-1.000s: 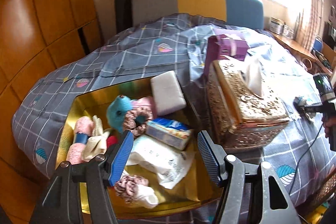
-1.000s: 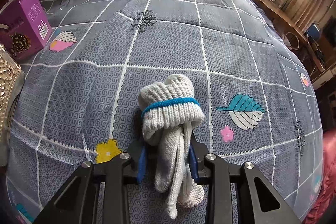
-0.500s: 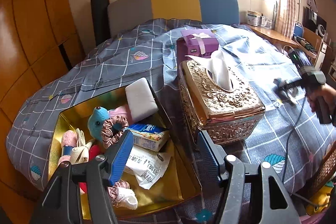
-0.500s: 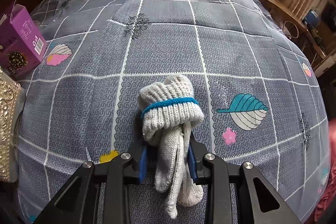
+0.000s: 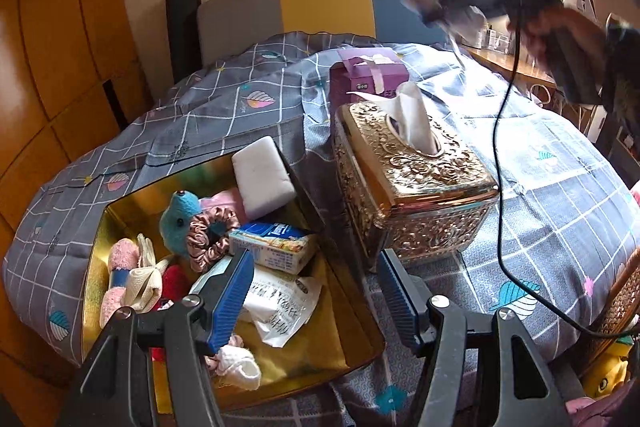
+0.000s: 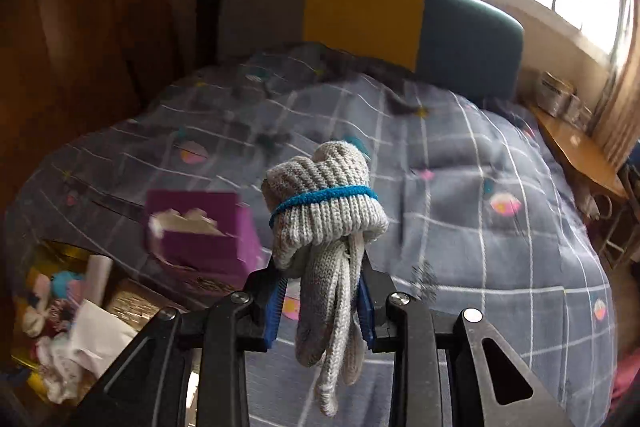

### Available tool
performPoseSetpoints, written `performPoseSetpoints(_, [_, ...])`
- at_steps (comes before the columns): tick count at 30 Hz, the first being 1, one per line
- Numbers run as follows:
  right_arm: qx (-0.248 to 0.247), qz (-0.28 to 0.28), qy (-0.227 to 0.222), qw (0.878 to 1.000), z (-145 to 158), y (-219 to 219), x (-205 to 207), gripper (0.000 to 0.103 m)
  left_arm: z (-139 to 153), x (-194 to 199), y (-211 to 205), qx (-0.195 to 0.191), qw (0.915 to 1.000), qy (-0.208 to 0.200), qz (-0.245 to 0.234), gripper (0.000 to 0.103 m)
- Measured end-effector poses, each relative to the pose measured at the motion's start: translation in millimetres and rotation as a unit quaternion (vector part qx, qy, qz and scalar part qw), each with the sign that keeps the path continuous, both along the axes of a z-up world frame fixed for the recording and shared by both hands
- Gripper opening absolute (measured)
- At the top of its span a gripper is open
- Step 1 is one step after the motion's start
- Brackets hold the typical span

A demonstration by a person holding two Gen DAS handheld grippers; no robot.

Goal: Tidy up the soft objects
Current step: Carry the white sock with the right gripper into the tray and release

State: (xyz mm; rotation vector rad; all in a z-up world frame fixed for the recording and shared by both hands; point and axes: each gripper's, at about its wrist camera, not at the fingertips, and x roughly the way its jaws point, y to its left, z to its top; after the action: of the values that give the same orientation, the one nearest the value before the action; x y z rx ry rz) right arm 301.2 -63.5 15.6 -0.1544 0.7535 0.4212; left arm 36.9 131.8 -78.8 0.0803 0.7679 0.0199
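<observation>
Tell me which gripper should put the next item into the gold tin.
Right. The right gripper is already shut on the rolled grey gloves, lifted off the bedspread. The left gripper is open and empty above the gold tin, so it has nothing to deliver.

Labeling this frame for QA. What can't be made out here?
- Left wrist view: right gripper is a motion-blurred smear; its jaws unreadable.
- Right wrist view: gold tin blurred, cut by the left edge; contents indistinct.
- Left wrist view: tin's near contents hidden behind the left gripper.
- Print on tissue pack too small.
</observation>
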Motion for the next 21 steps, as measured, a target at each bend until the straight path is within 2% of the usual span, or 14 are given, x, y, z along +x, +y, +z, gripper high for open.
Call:
performPoseSetpoints(5, [-0.003,0.117,-0.012,0.993,15,71,-54,0.031,-2,-5,16,-0.003,0.9997,-0.001,0.022,0.064])
performPoseSetpoints(10, [0.008,0.181,0.055,0.982,-11,111,-99,0.031,-2,-10,52,-0.018,0.9966,-0.001,0.081,0.064])
performPoseSetpoints(16, [0.027,0.262,0.111,0.958,-53,155,-158,0.032,-2,-24,113,-0.043,0.9816,0.000,0.186,0.064])
performPoseSetpoints(21, [0.025,0.298,0.148,0.943,-93,190,-195,0.032,-8,-36,147,-0.064,0.9674,0.000,0.245,0.064])
